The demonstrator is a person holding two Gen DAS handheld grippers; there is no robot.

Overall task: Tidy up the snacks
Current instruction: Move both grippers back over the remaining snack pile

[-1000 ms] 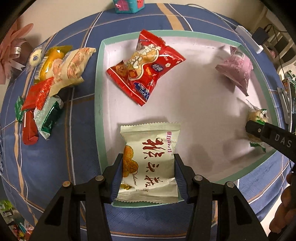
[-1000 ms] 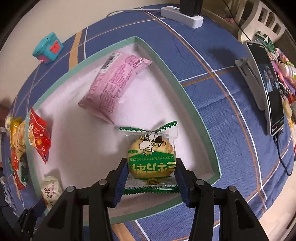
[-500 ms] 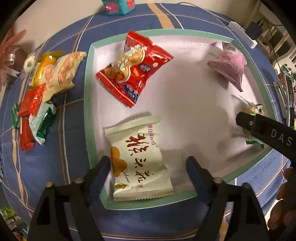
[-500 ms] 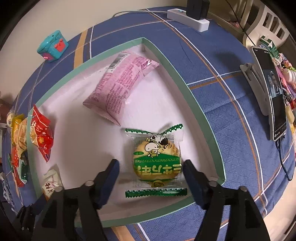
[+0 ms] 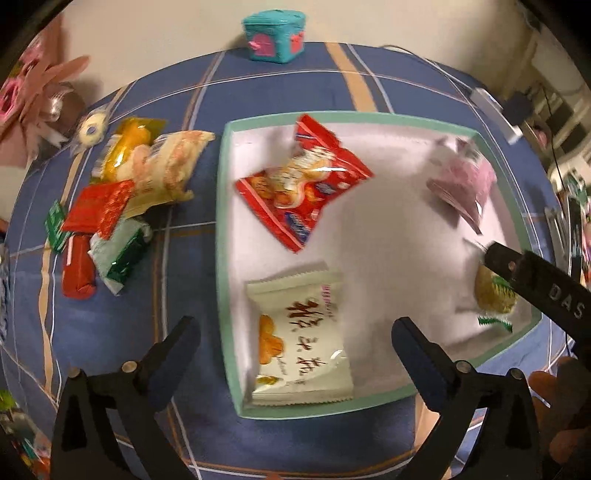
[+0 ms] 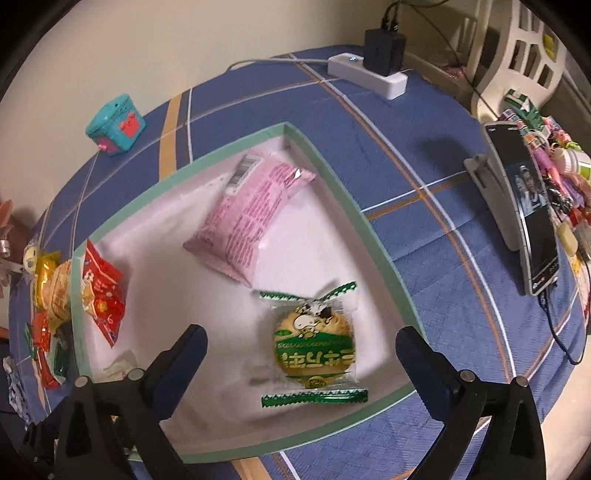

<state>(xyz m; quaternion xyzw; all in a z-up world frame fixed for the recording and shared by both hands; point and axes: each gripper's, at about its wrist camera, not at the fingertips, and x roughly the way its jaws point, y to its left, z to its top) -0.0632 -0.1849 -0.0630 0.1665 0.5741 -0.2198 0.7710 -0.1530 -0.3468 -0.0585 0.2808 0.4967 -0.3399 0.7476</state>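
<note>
While above tray: L gripper & R gripper, fingers wide apart, nothing pinched.

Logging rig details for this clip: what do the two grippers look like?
The left gripper and the right gripper match: black angular frames with silver rivets and dark blue pads on their fingers. White "DAS" lettering marks the right one's side.

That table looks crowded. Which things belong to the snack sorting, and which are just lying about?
Part of the job:
- green-rimmed box
- white packet, red packet, pink packet, green cookie inside it
- snack pile beside it

Just lying about:
- teal toy box
- power strip
- phone
</note>
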